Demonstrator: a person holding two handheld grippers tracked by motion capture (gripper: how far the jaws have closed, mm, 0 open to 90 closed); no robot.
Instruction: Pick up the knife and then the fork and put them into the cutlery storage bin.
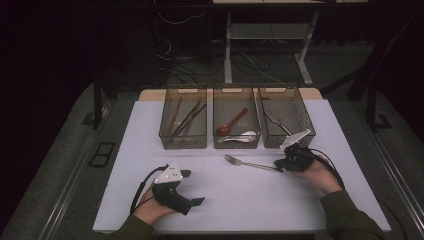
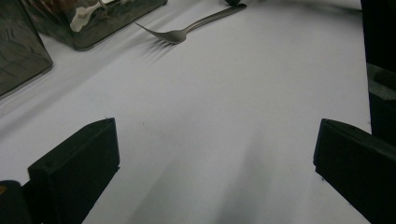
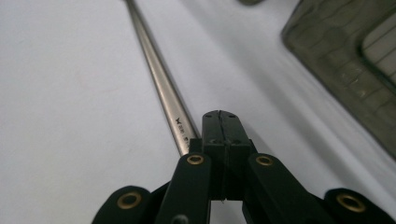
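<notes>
3 bins (image 1: 236, 140) | 1 fork (image 1: 250, 163) – right tool (image 1: 280, 165) closed beside it | left tool (image 1: 192, 187) – agape

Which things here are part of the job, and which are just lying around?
Probably in the job:
fork, lying on the white table
right gripper, shut, tips at the fork's handle end
right bin, holding metal cutlery, maybe the fork's home

Just lying about:
left bin with chopsticks
middle bin with spoons
left gripper, open, holding nothing
</notes>
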